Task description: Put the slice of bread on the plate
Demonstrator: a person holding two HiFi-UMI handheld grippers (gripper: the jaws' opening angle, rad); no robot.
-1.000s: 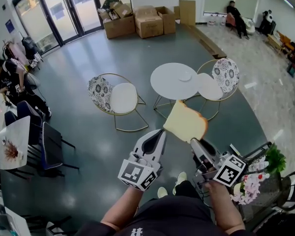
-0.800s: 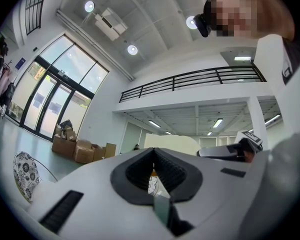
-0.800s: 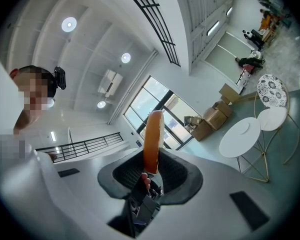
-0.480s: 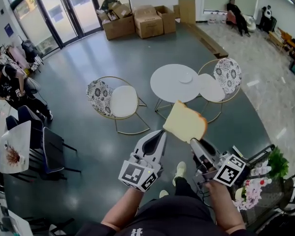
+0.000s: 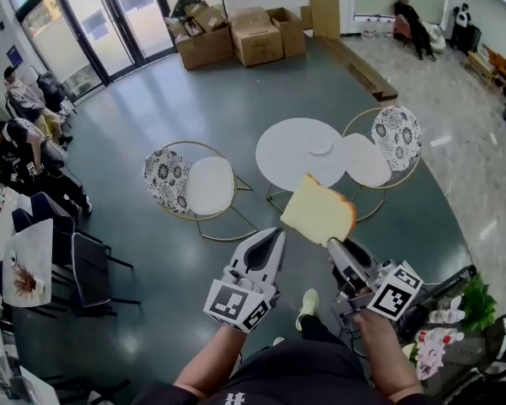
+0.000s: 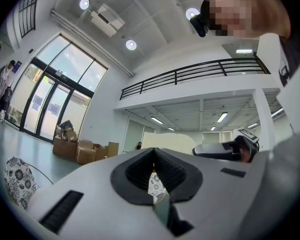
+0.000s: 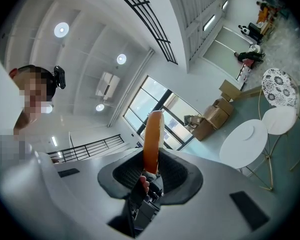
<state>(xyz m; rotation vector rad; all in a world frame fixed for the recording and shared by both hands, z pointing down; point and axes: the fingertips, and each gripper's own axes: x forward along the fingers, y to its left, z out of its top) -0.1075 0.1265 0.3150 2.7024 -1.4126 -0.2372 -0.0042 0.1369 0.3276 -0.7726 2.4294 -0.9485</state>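
Observation:
A slice of bread (image 5: 318,211) with a brown crust stands upright in the air, and my right gripper (image 5: 336,246) is shut on its lower corner. In the right gripper view the bread (image 7: 153,136) shows edge-on between the jaws. My left gripper (image 5: 274,236) is shut and holds nothing, level with the right one and just left of the bread. A small white plate (image 5: 319,147) lies on the round white table (image 5: 287,154) on the floor ahead, well beyond both grippers. That table (image 7: 242,139) also appears at the right of the right gripper view.
Two gold-framed chairs flank the table, one on its left (image 5: 194,180) and one on its right (image 5: 379,146). Cardboard boxes (image 5: 236,36) stand by the glass doors at the back. People (image 5: 17,150) and dark chairs (image 5: 76,256) are at the left, flowers (image 5: 443,332) at lower right.
The table and chairs have slid slightly lower in the head view, so they are nearer. Both grippers and the bread keep the same pose relative to each other.

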